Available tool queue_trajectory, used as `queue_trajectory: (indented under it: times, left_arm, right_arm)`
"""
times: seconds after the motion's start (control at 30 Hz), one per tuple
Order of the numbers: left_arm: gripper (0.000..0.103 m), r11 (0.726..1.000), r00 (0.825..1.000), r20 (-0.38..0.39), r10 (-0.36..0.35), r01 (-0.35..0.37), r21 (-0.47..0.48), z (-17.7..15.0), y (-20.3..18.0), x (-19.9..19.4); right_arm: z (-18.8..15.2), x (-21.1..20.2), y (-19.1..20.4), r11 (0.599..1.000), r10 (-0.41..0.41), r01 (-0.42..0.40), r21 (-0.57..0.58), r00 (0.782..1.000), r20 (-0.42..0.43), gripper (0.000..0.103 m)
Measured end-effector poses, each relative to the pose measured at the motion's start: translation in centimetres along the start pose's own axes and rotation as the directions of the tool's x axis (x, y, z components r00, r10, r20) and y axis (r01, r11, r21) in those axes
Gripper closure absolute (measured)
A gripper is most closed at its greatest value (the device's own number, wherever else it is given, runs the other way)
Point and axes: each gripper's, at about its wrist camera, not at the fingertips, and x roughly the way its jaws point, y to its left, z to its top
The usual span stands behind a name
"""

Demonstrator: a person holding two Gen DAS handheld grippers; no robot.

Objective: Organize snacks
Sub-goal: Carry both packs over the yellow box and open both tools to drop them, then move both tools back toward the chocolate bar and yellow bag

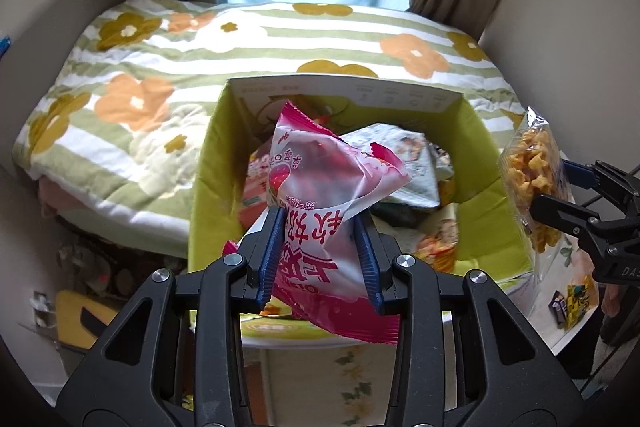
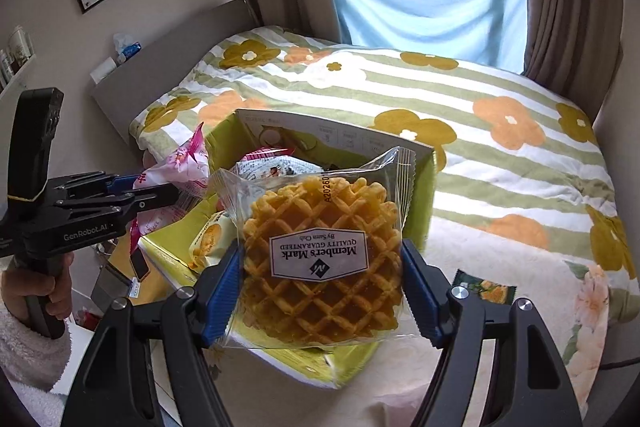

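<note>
My left gripper (image 1: 320,243) is shut on a pink snack packet (image 1: 320,179) and holds it above the open green cardboard box (image 1: 212,163). The box holds several snack packets, among them a pale grey one (image 1: 408,163). My right gripper (image 2: 322,275) is shut on a clear-wrapped waffle (image 2: 320,259) over the near edge of the same box (image 2: 424,187). The right gripper (image 1: 560,203) with the waffle (image 1: 528,179) shows at the right of the left wrist view. The left gripper (image 2: 160,193) with the pink packet (image 2: 184,167) shows at the left of the right wrist view.
The box stands on a floral tablecloth in front of a bed with a green striped flower quilt (image 2: 480,131). A small dark-and-yellow snack packet (image 2: 486,289) lies on the cloth right of the box; it also shows in the left wrist view (image 1: 574,301). Curtains and a window are behind.
</note>
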Motion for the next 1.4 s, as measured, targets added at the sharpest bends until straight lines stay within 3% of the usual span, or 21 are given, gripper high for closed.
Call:
queue_trajectory:
  times: [0.07, 0.13, 0.2, 0.37, 0.63, 0.67, 0.77, 0.97, 1.4]
  left_arm:
    - [0.058, 0.999, 0.999, 0.001, -0.04, 0.04, -0.008, 0.0, 0.7, 0.4]
    - [0.001, 0.999, 0.999, 0.01, -0.043, 0.043, -0.01, -0.1, 1.1, 0.6]
    - [0.0, 0.999, 0.999, 0.031, -0.033, 0.033, 0.0, -0.4, 1.2, 0.5]
    - [0.0, 0.999, 1.0, -0.012, -0.007, 0.008, 0.045, -1.3, 0.7, 1.2]
    - [0.0, 0.999, 1.0, -0.028, 0.005, -0.004, 0.041, -1.7, -0.2, 1.4]
    - [0.0, 0.999, 1.0, -0.028, 0.009, -0.008, 0.045, -1.7, -0.4, 1.3]
    - [0.0, 0.999, 1.0, -0.028, 0.011, -0.01, 0.049, -1.8, -0.7, 1.3]
    - [0.0, 0.999, 0.999, -0.035, 0.027, -0.025, 0.048, -2.3, -1.5, 1.1]
    - [0.0, 0.998, 1.0, -0.025, -0.017, 0.019, 0.067, -2.2, -3.2, -0.4]
  right_arm:
    - [-0.2, 0.5, 0.3, 1.0, -0.01, 0.01, 0.019, 1.0, -0.014, 0.034]
    - [-0.5, 1.0, 0.2, 0.999, -0.019, 0.02, 0.035, 0.999, -0.033, 0.034]
    - [-0.8, 1.4, 0.3, 0.998, -0.027, 0.029, 0.05, 0.999, -0.046, 0.034]
    - [-1.4, 2.3, 0.2, 0.997, -0.033, 0.039, 0.067, 0.996, -0.082, 0.034]
    - [-1.0, 3.3, 0.2, 0.996, -0.034, 0.04, 0.077, 0.996, -0.084, 0.031]
    - [-1.0, 3.6, 0.1, 0.996, -0.032, 0.039, 0.081, 0.996, -0.087, 0.03]
    - [-1.0, 4.2, 0.1, 0.995, -0.056, 0.062, 0.076, 0.995, -0.077, 0.009]
    - [-1.4, 2.7, -0.3, 0.997, -0.039, 0.039, 0.07, 0.999, 0.009, 0.009]
    - [-1.4, 1.1, 0.6, 0.998, -0.048, 0.049, 0.045, 0.999, -0.005, 0.009]
